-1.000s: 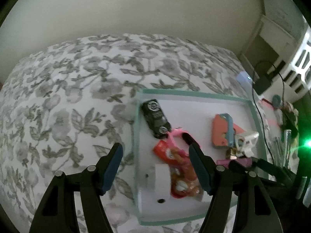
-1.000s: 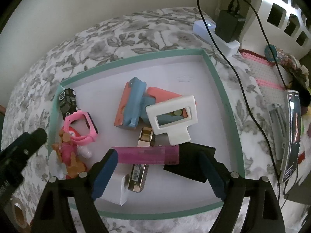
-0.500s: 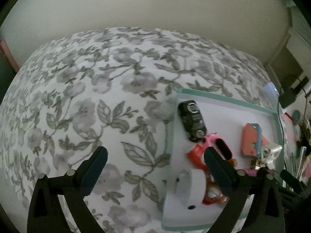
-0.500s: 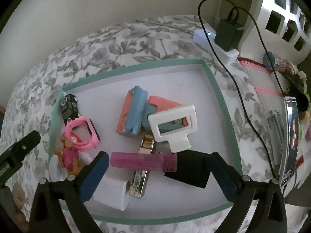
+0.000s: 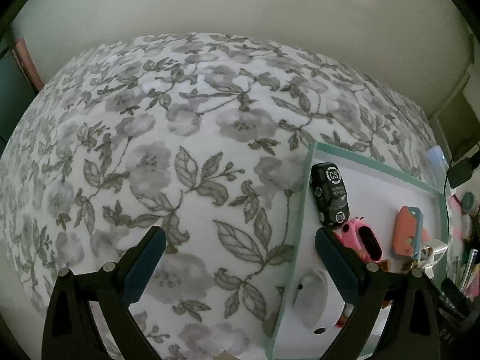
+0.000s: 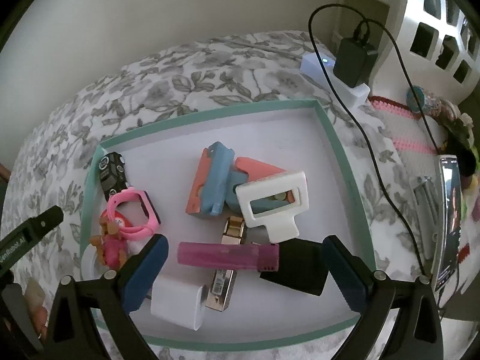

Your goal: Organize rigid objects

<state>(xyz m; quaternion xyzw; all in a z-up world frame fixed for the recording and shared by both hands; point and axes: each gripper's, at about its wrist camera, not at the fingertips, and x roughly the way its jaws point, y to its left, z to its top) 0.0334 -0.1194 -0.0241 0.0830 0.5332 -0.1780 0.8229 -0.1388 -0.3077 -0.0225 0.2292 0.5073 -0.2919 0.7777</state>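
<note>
A shallow white tray with a teal rim (image 6: 330, 126) lies on a floral cloth and holds several small objects: a black toy car (image 6: 112, 169), a pink watch (image 6: 135, 210), a coral and blue case (image 6: 213, 183), a white frame piece (image 6: 273, 201), a pink lighter (image 6: 228, 255), a black block (image 6: 295, 265) and a white charger (image 6: 178, 303). My right gripper (image 6: 244, 273) is open and empty above the tray's near side. My left gripper (image 5: 240, 265) is open and empty over the cloth, left of the tray's rim (image 5: 303, 210); the car (image 5: 330, 195) shows there too.
A white power strip (image 6: 333, 75) with a black adapter (image 6: 352, 55) and cable lies behind the tray at the right. A phone (image 6: 448, 219), a pink-edged mat (image 6: 405, 126) and clutter lie at the right. A wall runs behind the floral surface (image 5: 180, 150).
My left gripper has swung left, off the tray and over the floral cloth, and its jaws have widened. My right gripper has opened wider and pulled back slightly. The tray objects have not moved.
</note>
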